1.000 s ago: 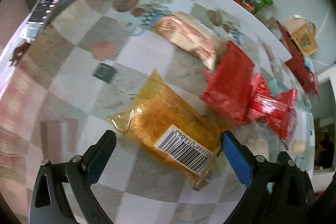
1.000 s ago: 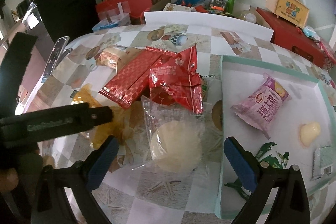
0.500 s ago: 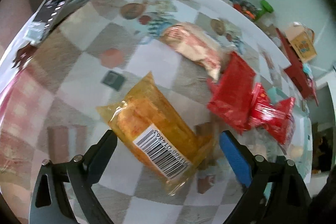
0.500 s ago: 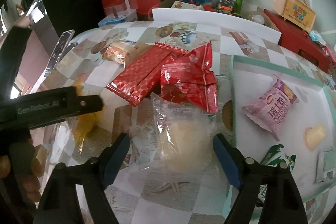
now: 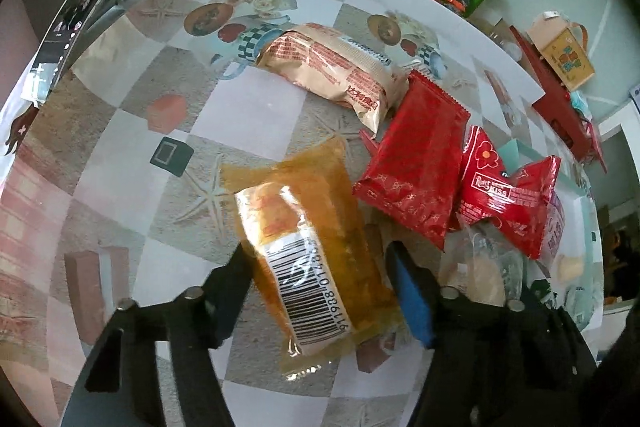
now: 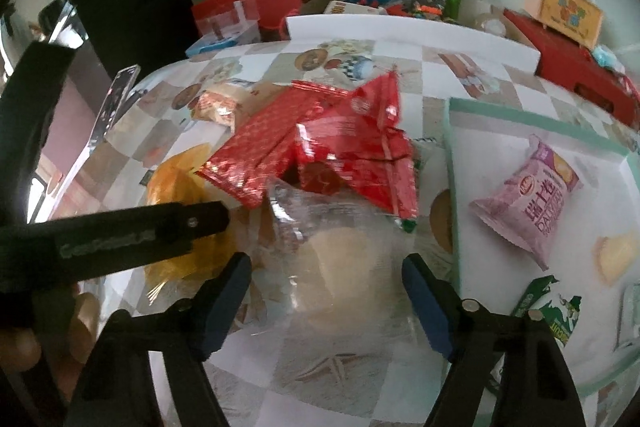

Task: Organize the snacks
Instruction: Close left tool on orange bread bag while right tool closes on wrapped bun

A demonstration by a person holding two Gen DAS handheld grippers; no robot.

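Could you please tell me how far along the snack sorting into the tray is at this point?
Partly done. The tray already holds a pink packet and a few small items. In hand: the left gripper has just been closing around the orange packet, the right gripper around the clear-wrapped pastry. Left on the table: two red packets and a beige one.

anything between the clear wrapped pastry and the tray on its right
Nothing visible blocks it. The clear wrapped pastry lies between the right hand-held gripper's closing jaws, and only bare tablecloth separates it from the tray. The red packets lie behind it, off that path.
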